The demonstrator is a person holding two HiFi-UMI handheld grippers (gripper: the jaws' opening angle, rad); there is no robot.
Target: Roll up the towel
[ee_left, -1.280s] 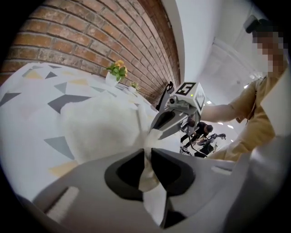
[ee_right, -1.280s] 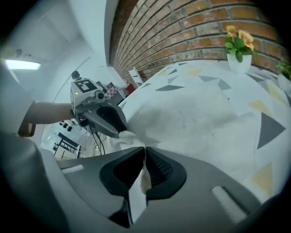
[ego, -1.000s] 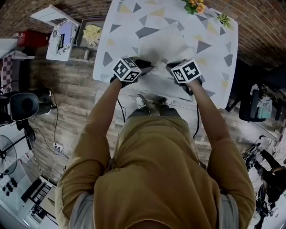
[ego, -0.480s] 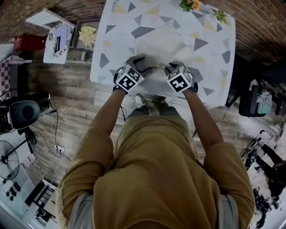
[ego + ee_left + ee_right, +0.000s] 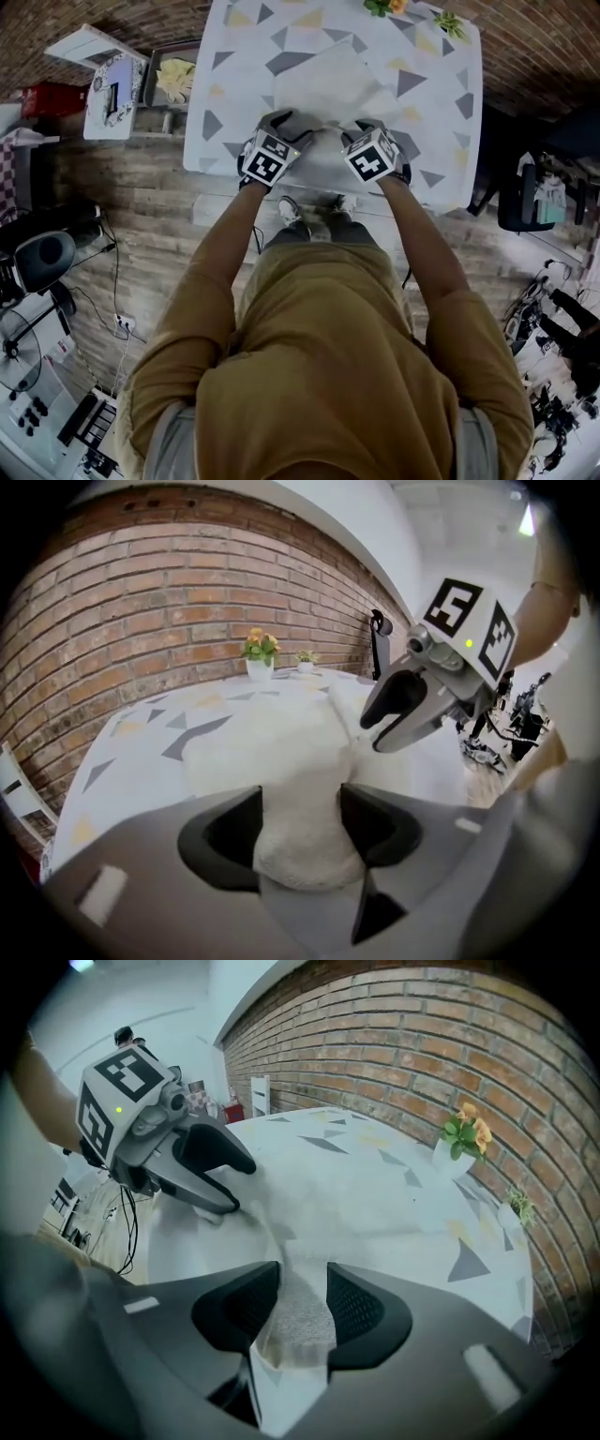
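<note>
Head view | white fluffy towel (image 5: 330, 89) mostly flat, near edge barely rolled | left gripper (image 5: 292, 122) and right gripper (image 5: 360, 127) jaws just opened wider, towel loose between | most rolling left

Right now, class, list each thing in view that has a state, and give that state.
towel: near edge gathered into a roll, rest flat on the table.
left gripper: jaws have just been opening, towel roll between them.
right gripper: jaws have just been opening, towel between them.
potted flowers: upright.

no text, label, brand or number can be read anywhere in these views.
</note>
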